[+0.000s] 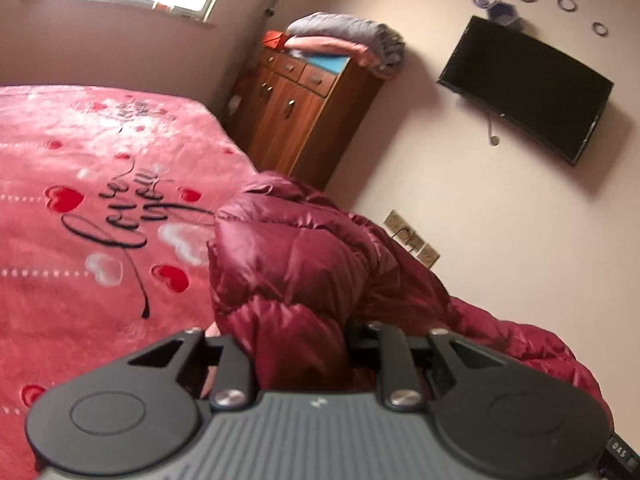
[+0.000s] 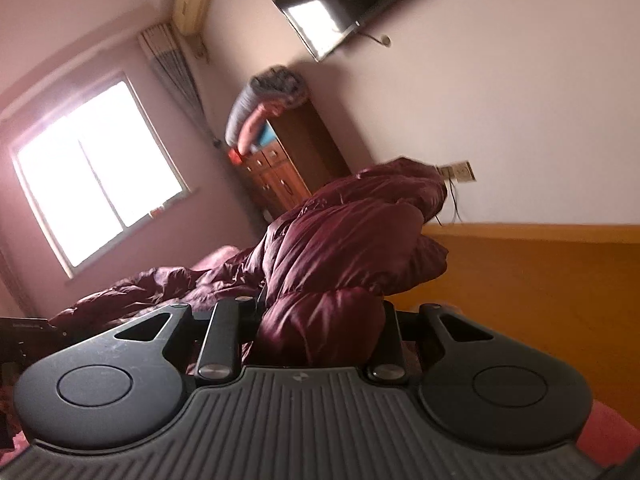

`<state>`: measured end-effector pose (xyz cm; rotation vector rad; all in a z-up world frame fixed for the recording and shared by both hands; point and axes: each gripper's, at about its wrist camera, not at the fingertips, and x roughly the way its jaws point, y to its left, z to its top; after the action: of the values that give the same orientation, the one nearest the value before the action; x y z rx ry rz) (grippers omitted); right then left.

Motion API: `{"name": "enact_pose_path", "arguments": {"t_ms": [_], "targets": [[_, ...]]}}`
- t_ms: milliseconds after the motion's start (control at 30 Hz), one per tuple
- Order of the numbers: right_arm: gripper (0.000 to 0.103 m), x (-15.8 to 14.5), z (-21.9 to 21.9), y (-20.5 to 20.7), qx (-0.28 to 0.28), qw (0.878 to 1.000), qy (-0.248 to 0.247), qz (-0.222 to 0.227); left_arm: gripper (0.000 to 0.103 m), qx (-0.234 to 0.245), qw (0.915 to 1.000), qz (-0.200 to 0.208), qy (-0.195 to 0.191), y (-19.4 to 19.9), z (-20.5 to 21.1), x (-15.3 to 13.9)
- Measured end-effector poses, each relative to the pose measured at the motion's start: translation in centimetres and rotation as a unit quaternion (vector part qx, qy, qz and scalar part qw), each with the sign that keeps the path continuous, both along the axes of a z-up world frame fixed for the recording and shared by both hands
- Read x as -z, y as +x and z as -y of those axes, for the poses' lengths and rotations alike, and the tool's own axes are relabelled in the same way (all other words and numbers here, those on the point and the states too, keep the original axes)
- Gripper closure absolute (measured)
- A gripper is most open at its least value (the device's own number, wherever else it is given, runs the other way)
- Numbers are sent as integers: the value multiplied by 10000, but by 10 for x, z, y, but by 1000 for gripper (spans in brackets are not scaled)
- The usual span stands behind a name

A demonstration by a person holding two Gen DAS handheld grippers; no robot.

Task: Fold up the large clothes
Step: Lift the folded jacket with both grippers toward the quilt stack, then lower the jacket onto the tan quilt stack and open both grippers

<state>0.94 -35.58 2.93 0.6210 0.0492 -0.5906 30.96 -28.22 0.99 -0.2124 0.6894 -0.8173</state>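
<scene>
A shiny maroon puffer jacket (image 1: 304,256) is bunched up in front of my left gripper (image 1: 298,354), which is shut on a thick fold of it above the bed. The fingertips are hidden by the padded fabric. In the right wrist view the same jacket (image 2: 352,240) fills the space between the jaws of my right gripper (image 2: 316,336), which is shut on another fold. The rest of the jacket trails away to the left (image 2: 160,288) over the bed.
A pink blanket with red hearts (image 1: 100,200) covers the bed. A wooden cabinet (image 1: 296,120) with folded bedding on top stands by the wall. A television (image 1: 528,84) hangs on the wall. An orange wooden footboard (image 2: 540,272) lies right of the jacket.
</scene>
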Motion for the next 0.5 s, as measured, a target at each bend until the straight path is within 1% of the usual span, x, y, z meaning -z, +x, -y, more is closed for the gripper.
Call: {"name": "enact_pose_path", "arguments": {"t_ms": [67,100,133,167,200,233,267,300,333,367,433,500], "targets": [[65,7,5,4,-5,9999,116,-63,76,-17,10000,30,71,-1,1,3],[63,5,11,9,2,9998,163,-92,72,-20,9999,45,92,-2,0,4],[58,2,14,15,24,9997,213,-124,65,-60,9999,68,122,-2,-3,4],[50,-2,18,26,53,9995,274,-151,62,-80,9998,100,153,-3,-4,3],[46,-3,22,29,96,9992,341,-182,56,-102,9996,156,193,-5,-7,1],[37,-9,16,20,138,9989,388,-209,45,-122,9994,226,236,-6,-9,0],[33,-8,17,19,176,9986,446,-223,38,-172,9989,320,289,-9,-12,-3],[31,-17,21,28,198,9983,491,-224,29,-226,9984,414,318,-12,-17,-6],[24,-19,22,29,223,9981,528,-231,26,-248,9979,497,342,-15,-21,-9],[13,-23,22,31,284,9978,547,-258,24,-267,9972,572,397,-19,-27,-12],[4,-24,10,25,481,9971,473,-363,11,-365,9947,797,543,-26,-36,-17],[4,-30,1,21,638,9964,329,-447,10,-437,9906,1102,688,-39,-49,-23]]}}
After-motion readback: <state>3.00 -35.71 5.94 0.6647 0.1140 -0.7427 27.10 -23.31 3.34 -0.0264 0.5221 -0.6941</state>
